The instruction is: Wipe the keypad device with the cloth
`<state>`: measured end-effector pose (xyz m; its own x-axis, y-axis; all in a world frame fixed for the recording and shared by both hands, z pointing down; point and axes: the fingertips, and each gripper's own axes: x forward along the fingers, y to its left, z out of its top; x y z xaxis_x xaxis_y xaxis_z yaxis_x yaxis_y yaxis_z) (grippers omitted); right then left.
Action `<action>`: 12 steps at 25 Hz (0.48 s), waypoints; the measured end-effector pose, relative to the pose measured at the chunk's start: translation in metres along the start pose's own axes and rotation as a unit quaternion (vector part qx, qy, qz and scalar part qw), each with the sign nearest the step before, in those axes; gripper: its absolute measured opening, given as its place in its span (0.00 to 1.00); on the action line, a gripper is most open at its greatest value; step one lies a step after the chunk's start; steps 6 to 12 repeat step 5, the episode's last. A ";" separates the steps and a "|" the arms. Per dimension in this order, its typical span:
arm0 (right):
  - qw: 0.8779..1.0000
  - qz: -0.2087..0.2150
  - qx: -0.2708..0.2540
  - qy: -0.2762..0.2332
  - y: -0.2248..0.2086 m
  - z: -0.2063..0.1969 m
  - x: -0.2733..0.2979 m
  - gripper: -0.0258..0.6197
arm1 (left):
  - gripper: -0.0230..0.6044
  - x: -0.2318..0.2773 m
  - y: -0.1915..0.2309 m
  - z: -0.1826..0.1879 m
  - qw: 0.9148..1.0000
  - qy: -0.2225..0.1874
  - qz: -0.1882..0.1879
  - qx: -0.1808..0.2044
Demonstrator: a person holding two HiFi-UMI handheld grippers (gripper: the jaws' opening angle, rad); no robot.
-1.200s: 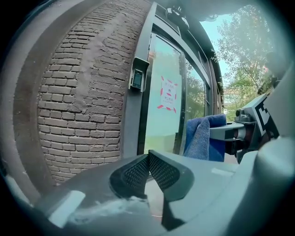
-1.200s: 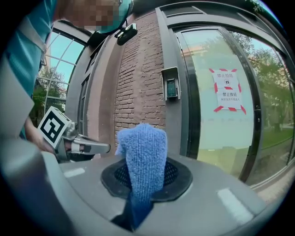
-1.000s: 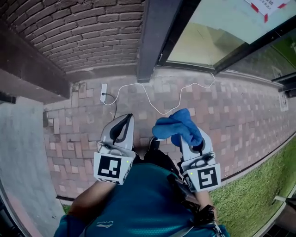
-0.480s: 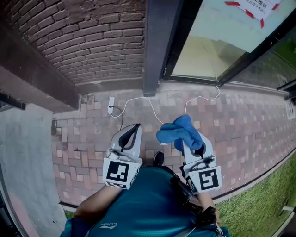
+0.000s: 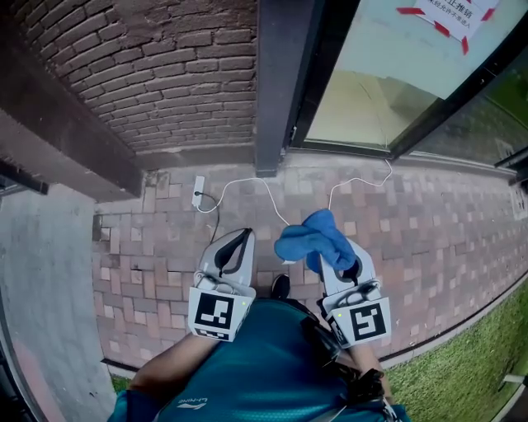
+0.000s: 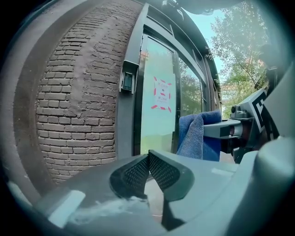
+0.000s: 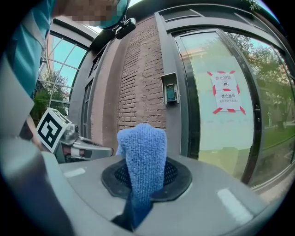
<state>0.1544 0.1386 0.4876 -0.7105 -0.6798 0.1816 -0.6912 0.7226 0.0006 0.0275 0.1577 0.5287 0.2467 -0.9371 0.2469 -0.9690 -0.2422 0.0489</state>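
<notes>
The keypad device (image 6: 126, 82) is a small dark box high on the grey door pillar, well ahead of both grippers and also in the right gripper view (image 7: 170, 93). It is out of the head view. My right gripper (image 5: 333, 250) is shut on the blue cloth (image 5: 318, 237); the cloth (image 7: 142, 156) stands up between its jaws and hides the fingertips. My left gripper (image 5: 240, 239) is shut with nothing in it, its jaws meeting at the tips (image 6: 148, 159). From the left gripper view the cloth (image 6: 198, 136) hangs at the right.
A brick wall (image 5: 165, 74) stands left of the dark pillar (image 5: 276, 82). To the pillar's right is a glass door (image 5: 371, 91) with a red-and-white notice (image 5: 450, 12). A white power strip (image 5: 198, 189) and its cable (image 5: 272, 202) lie on the brick paving. Grass (image 5: 470, 363) borders the right.
The wall, pillar and door have drawn nearer in the head view, and the power strip has shifted right. Both grippers keep their pose; the cloth stays in the right one.
</notes>
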 end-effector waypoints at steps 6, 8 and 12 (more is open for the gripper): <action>1.000 0.002 0.005 0.002 -0.003 -0.003 0.003 0.10 | 0.03 0.004 0.000 -0.004 1.000 0.013 -0.004 -0.005; 1.000 0.002 0.005 0.002 -0.003 -0.003 0.003 0.10 | 0.03 0.004 0.000 -0.004 1.000 0.013 -0.004 -0.005; 1.000 0.002 0.005 0.002 -0.003 -0.003 0.003 0.10 | 0.03 0.004 0.000 -0.004 1.000 0.013 -0.004 -0.005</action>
